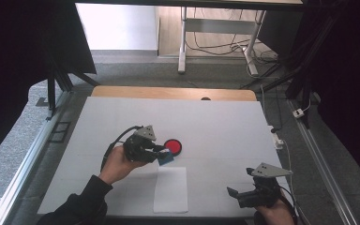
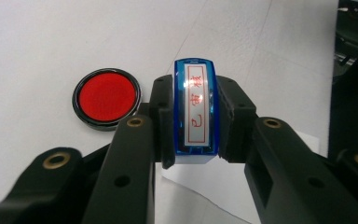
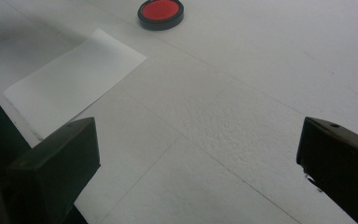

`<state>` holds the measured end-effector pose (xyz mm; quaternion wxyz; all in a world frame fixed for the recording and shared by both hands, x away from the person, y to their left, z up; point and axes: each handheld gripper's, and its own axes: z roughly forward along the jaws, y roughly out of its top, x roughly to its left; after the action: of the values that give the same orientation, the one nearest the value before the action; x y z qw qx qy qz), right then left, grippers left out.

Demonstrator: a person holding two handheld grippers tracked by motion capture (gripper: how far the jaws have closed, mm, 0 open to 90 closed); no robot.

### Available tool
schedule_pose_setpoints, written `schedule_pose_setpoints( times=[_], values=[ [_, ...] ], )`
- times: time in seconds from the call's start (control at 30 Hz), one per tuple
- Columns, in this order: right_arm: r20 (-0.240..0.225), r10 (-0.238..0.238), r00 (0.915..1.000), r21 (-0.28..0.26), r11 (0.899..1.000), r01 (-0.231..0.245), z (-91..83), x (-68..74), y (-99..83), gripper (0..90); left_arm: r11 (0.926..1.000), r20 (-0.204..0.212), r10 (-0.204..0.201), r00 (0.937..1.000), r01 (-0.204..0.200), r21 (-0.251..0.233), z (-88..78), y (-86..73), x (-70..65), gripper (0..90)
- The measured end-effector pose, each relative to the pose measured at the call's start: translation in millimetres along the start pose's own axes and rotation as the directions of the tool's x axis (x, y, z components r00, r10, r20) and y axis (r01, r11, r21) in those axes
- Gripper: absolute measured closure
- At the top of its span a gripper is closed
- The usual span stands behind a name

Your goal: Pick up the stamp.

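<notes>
Counting up: one blue stamp point(image 2: 195, 112), one round red ink pad point(image 1: 173, 146), one white paper sheet point(image 1: 170, 189), two grippers. Left gripper point(image 1: 161, 153) clamps the stamp between its jaws, held above the table point(image 1: 225, 131), the sheet's far edge beneath it, the ink pad just beside at two o'clock. Right gripper point(image 1: 240, 187), at four o'clock from the sheet, has its jaws spread wide, holding nothing.

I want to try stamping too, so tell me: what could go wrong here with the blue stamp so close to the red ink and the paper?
The left gripper pinches the blue stamp by its narrow sides, so it might tilt or slip when pressed. The white paper lies loose, and the right gripper is open and off it, so the sheet may slide and smear. The stamp could also miss the small red ink pad.
</notes>
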<state>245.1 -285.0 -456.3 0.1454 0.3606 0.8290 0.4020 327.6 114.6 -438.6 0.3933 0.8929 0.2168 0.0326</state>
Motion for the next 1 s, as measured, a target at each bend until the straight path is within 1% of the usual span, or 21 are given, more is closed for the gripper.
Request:
schedule_pose_setpoints(
  times=[0.07, 0.1, 0.17, 0.23, 0.27, 0.3, 0.37, 0.47, 0.5, 0.53, 0.57, 0.6, 0.67, 0.77, 0.83, 0.87, 1.0],
  values=[
    [0.0, -0.004, 1.0, 0.001, 1.0, 0.004, 0.0, -0.1, 0.0, 0.0, 0.9999, 0.003, 0.009, 1.0, -0.009, -0.006, -4.7, -0.7, -2.4, 70.5],
    [-0.001, -0.001, 1.0, -0.002, 1.0, 0.001, -0.4, -0.4, -0.2, 0.0, 0.9999, 0.02, -0.006, 0.9998, 0.006, -0.012, -8.9, -1.1, -3.5, 70.5],
    [-0.001, 0.001, 1.0, -0.002, 1.0, -0.001, -0.7, -0.7, -0.2, 0.0, 0.9996, 0.03, -0.014, 0.9994, 0.015, -0.024, -12.7, -2.3, -5.1, 70.5],
    [-0.001, 0.001, 1.0, -0.003, 1.0, -0.001, -0.8, -0.7, -0.3, 0.0, 0.9996, 0.034, -0.015, 0.9993, 0.016, -0.025, -14.6, -2.9, -5.6, 70.5],
    [-0.002, 0.0, 1.0, -0.003, 1.0, 0.0, -0.7, -0.6, -0.2, 0.0, 0.9988, 0.038, -0.031, 0.9988, 0.033, -0.036, -17.5, -4.7, -6.4, 70.5],
    [-0.002, -0.001, 1.0, -0.002, 1.0, 0.001, -0.6, -0.5, -0.2, 0.0, 0.9988, 0.038, -0.031, 0.9988, 0.033, -0.036, -17.5, -4.7, -6.4, 70.5],
    [-0.002, -0.002, 1.0, -0.003, 1.0, 0.002, -0.5, -0.3, -0.1, 0.0, 0.9975, 0.056, -0.05, 0.9972, 0.053, -0.046, -20.8, -6.9, -6.1, 70.5],
    [-0.003, -0.001, 1.0, -0.003, 1.0, 0.001, -0.4, -0.3, -0.1, 0.0, 0.9966, 0.054, -0.056, 0.997, 0.059, -0.058, -24.7, -9.5, -7.2, 70.5],
    [-0.003, -0.001, 1.0, -0.003, 1.0, 0.001, -0.4, -0.4, -0.1, 0.0, 0.9951, 0.073, -0.065, 0.9952, 0.07, -0.07, -27.4, -11.8, -7.1, 70.5],
    [-0.002, -0.001, 1.0, -0.002, 1.0, 0.001, -0.5, -0.5, -0.1, 0.0, 0.9941, 0.086, -0.075, 0.9935, 0.081, -0.072, -28.4, -12.7, -6.9, 70.5],
    [-0.003, -0.001, 1.0, -0.002, 1.0, 0.001, -0.5, -0.5, -0.1, 0.0, 0.9941, 0.086, -0.075, 0.9935, 0.081, -0.072, -28.4, -12.7, -6.9, 70.5],
    [-0.003, -0.001, 1.0, -0.002, 1.0, 0.001, -0.5, -0.5, -0.1, 0.0, 0.9934, 0.096, -0.081, 0.9921, 0.088, -0.074, -29.5, -13.6, -6.8, 70.5],
    [-0.003, -0.002, 1.0, -0.002, 1.0, 0.002, -0.3, -0.2, 0.0, 0.0, 0.9914, 0.101, -0.089, 0.9909, 0.098, -0.087, -33.1, -16.0, -8.9, 70.5],
    [-0.003, -0.005, 1.0, -0.002, 1.0, 0.005, -0.2, -0.1, 0.0, 0.0, 0.99, 0.098, -0.09, 0.9911, 0.1, -0.1, -36.0, -16.9, -11.6, 70.4],
    [-0.003, -0.005, 1.0, -0.002, 1.0, 0.005, -0.1, -0.1, 0.0, 0.0, 0.9894, 0.083, -0.082, 0.9932, 0.091, -0.113, -40.1, -17.4, -17.0, 70.4],
    [-0.003, -0.005, 1.0, -0.002, 1.0, 0.005, -0.1, -0.1, 0.0, 0.0, 0.9894, 0.083, -0.082, 0.9932, 0.091, -0.113, -40.1, -17.4, -17.0, 70.4],
    [-0.003, -0.011, 0.9999, -0.001, 1.0, 0.011, -0.1, 0.2, 0.2, 0.0, 0.9883, 0.075, -0.064, 0.9951, 0.074, -0.134, -44.2, -18.7, -25.0, 70.4]
  ],
)
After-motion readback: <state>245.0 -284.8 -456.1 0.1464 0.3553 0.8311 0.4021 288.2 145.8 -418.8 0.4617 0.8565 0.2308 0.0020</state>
